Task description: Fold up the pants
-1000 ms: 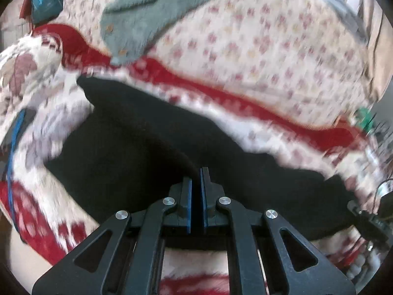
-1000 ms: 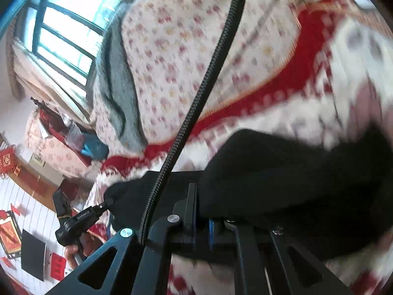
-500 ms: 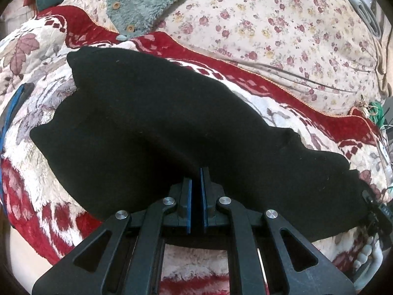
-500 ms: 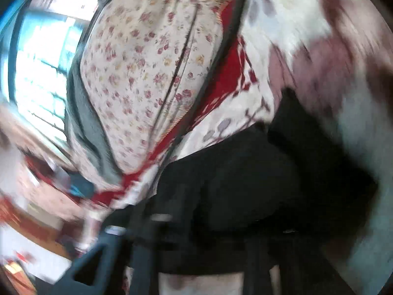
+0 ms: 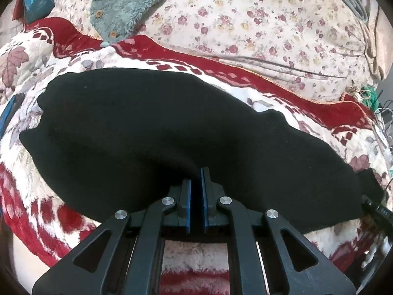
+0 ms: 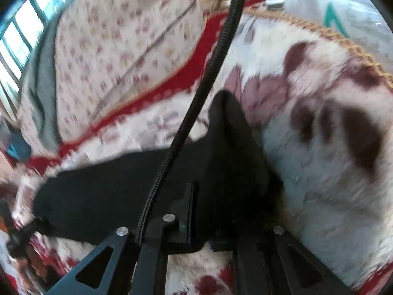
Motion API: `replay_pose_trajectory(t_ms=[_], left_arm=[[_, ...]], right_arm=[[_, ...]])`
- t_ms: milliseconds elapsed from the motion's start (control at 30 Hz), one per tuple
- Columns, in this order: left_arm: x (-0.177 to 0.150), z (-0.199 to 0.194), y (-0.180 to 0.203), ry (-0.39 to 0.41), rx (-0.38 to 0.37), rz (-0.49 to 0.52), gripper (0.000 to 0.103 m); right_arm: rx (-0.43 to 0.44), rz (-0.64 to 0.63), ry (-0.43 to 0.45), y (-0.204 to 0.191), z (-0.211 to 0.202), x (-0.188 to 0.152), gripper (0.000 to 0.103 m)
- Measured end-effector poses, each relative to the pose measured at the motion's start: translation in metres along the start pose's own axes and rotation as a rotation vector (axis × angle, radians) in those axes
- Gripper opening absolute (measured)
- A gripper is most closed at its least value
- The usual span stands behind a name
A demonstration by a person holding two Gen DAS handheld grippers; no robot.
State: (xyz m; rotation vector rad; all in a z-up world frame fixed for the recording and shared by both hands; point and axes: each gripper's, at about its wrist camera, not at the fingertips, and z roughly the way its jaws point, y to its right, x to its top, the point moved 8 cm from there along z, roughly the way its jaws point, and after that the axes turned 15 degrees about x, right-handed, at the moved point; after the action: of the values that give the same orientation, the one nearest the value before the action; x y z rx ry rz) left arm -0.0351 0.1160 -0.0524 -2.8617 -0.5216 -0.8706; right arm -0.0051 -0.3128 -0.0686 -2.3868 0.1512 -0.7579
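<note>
Pants (image 5: 152, 132) lie spread across a red-and-white fleece blanket (image 5: 49, 56) on the bed, long axis running left to right in the left wrist view. Left tool (image 5: 196, 184) sits at the near edge of the black fabric, blue pads almost together with cloth pinched between them, so clamped on the pants. Fabric bunches into a ridge right at the pinch point. Far side of the blanket: grey fleece garment (image 5: 127, 2) with buttons, lying on a floral quilt (image 5: 258, 24).

Right wrist view is motion-blurred. Pants (image 6: 118, 189) drape over the right tool (image 6: 216, 209); black cloth covers the fingertips and rises to a peak above them. Left finger (image 6: 186, 204) partly visible, the other hidden under fabric. Cloth appears gripped, but pad gap cannot be read. Braided black cable (image 6: 208, 73) crosses the frame diagonally in front of the blanket (image 6: 319, 172).
</note>
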Motion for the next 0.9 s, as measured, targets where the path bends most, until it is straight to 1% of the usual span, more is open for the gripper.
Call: replay_pose_trajectory(t_ms=[67,133,167,233,267,300,333,367,400,467,500,567,633,700,767,833,900], left_arm=[[0.000,-0.002,-0.004,-0.020,-0.024,-0.011,0.008],[0.000,-0.007,-0.011,-0.047,-0.059,-0.039,0.008],[0.001,-0.010,-0.014,-0.049,-0.071,-0.052,0.008],[0.004,-0.019,-0.028,-0.040,-0.083,-0.088,0.008],[0.005,-0.023,-0.036,-0.031,-0.076,-0.100,0.008],[0.007,-0.027,-0.044,-0.021,-0.058,-0.107,0.010],[0.007,-0.029,-0.051,-0.014,-0.046,-0.110,0.017],[0.008,-0.031,-0.061,-0.009,-0.036,-0.120,0.027],[0.008,-0.031,-0.068,-0.008,-0.034,-0.130,0.032],[0.010,-0.030,-0.086,-0.009,-0.031,-0.163,0.047],[0.010,-0.028,-0.094,-0.011,-0.028,-0.178,0.049],[0.010,-0.024,-0.107,-0.025,-0.023,-0.208,0.049],[0.011,-0.020,-0.112,-0.036,-0.046,-0.225,0.049],[0.013,-0.016,-0.114,-0.043,-0.058,-0.236,0.049],[0.017,-0.012,-0.112,-0.043,-0.072,-0.245,0.049],[0.023,-0.008,-0.109,-0.040,-0.083,-0.250,0.049],[0.030,-0.003,-0.109,-0.038,-0.086,-0.257,0.049]], right_arm=[[0.006,0.014,0.020,-0.002,-0.013,0.002,0.017],[-0.018,0.012,0.053,-0.004,-0.030,0.005,0.026],[-0.015,0.005,0.080,-0.008,-0.041,0.007,0.027],[0.019,-0.019,0.124,-0.026,-0.053,0.009,0.028],[0.040,-0.043,0.143,-0.037,-0.059,0.010,0.030],[0.067,-0.081,0.157,-0.053,-0.063,0.011,0.034],[0.096,-0.112,0.161,-0.067,-0.062,0.012,0.037],[0.160,-0.165,0.154,-0.090,-0.059,0.009,0.038],[0.224,-0.213,0.134,-0.110,-0.053,0.005,0.041],[0.358,-0.329,0.068,-0.159,-0.030,-0.009,0.045],[0.399,-0.388,0.029,-0.182,-0.014,-0.020,0.045],[0.457,-0.466,-0.034,-0.217,0.013,-0.040,0.045],[0.517,-0.540,-0.105,-0.253,0.047,-0.064,0.045],[0.544,-0.588,-0.153,-0.273,0.072,-0.081,0.045],[0.548,-0.652,-0.207,-0.297,0.100,-0.099,0.045],[0.537,-0.726,-0.239,-0.313,0.121,-0.113,0.045],[0.511,-0.786,-0.262,-0.322,0.143,-0.116,0.045]])
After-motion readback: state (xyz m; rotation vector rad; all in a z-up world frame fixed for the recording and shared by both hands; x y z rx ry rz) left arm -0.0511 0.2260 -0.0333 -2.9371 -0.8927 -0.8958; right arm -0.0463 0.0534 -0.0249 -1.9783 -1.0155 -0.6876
